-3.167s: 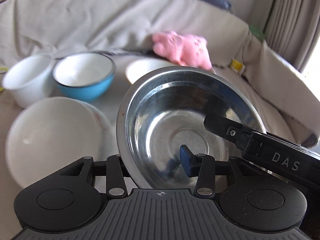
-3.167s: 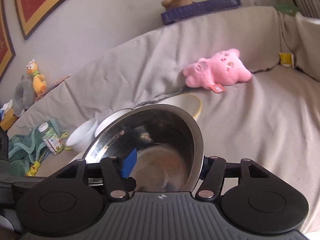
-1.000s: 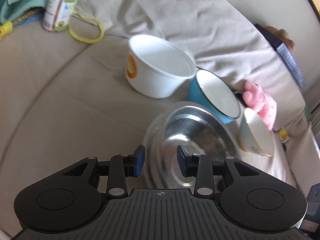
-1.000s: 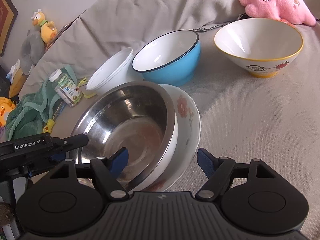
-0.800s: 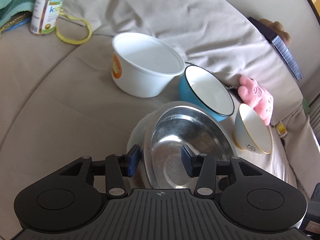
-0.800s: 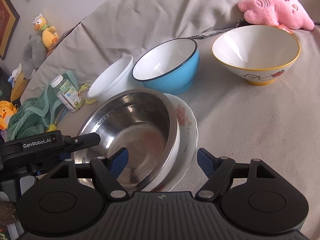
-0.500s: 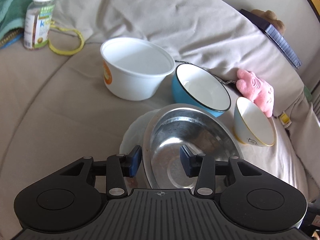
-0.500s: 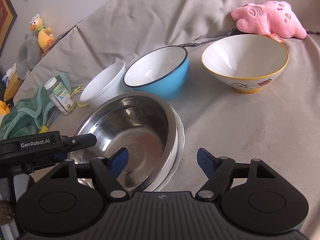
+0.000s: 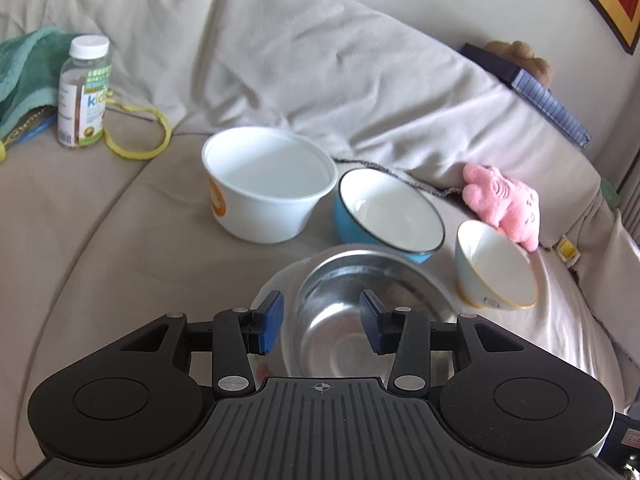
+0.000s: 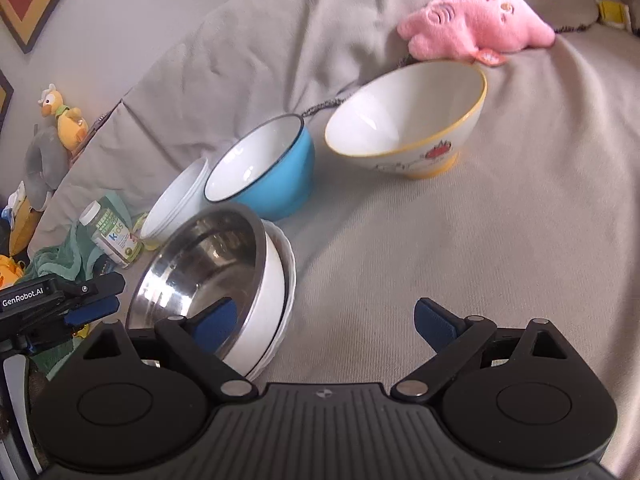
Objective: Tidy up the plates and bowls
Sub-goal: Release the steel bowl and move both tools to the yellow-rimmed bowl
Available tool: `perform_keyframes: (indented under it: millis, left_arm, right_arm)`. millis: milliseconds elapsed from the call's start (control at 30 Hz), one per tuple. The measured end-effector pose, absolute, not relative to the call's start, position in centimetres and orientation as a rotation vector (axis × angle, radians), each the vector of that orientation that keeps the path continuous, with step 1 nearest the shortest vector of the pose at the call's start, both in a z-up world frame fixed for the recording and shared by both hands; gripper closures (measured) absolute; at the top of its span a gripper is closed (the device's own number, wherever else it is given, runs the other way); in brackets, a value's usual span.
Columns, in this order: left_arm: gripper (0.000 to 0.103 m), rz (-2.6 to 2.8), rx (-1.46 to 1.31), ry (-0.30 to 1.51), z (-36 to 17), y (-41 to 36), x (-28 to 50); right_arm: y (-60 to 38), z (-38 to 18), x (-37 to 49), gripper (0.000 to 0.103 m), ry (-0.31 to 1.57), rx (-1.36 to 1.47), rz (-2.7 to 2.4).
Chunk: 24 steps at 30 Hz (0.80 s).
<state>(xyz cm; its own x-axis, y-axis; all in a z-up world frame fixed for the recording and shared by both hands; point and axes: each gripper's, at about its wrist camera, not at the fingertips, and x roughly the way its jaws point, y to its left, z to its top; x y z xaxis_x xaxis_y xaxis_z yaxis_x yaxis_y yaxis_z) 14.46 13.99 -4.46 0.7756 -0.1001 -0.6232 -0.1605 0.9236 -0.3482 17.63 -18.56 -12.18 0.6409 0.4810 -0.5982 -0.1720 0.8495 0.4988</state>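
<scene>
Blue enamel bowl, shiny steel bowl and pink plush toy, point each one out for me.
Blue enamel bowl (image 10: 280, 184): right wrist view, outer blue wall.
Shiny steel bowl (image 9: 340, 332): left wrist view, inner bottom.
Pink plush toy (image 10: 476, 20): right wrist view, middle of body.

A shiny round stainless-steel bowl (image 10: 204, 268) sits nested, mouth up and slightly tilted, in a white ceramic bowl (image 10: 268, 300) that rests on a white plate (image 10: 289, 280), the stack lying on the beige covered sofa seat (image 10: 480, 240). Just behind it toward the backrest stands a blue enamel bowl with a white inside and dark rim (image 10: 272, 172). Beside that is a white plastic tub with an orange mark (image 9: 264, 192), and on the other side a white yellow-rimmed footed bowl (image 10: 412, 120), tilted.
</scene>
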Motion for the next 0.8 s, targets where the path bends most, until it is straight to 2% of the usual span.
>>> perform_keyframes:
  millis: [100,233,267,400,800]
  left_arm:
    - [0.057,-0.032,-0.381,0.669,-3.0,12.4,15.6]
    - [0.057,-0.195,-0.323,0.757,-2.3,8.2,20.0]
    - [0.057,-0.227,-0.328,0.789,-2.5,7.2,21.3]
    - [0.057,-0.25,-0.337,0.864,-4.5,3.0,26.1]
    - [0.056,-0.151,-0.256,0.968,-9.2,-3.6,35.6]
  right_arm:
    - [-19.2,-10.7,17.8,0.007,0.734,0.33,0.294]
    - [-21.6,-9.8,19.9,0.007,0.666,0.251,0.19]
    - [-22.5,-9.7,20.7,0.01,0.663,0.261,0.189]
    - [-26.1,-8.9,24.2,0.033,0.671,0.296,0.173]
    - [-27.5,-11.6,36.0,0.045,0.766,0.351,0.26]
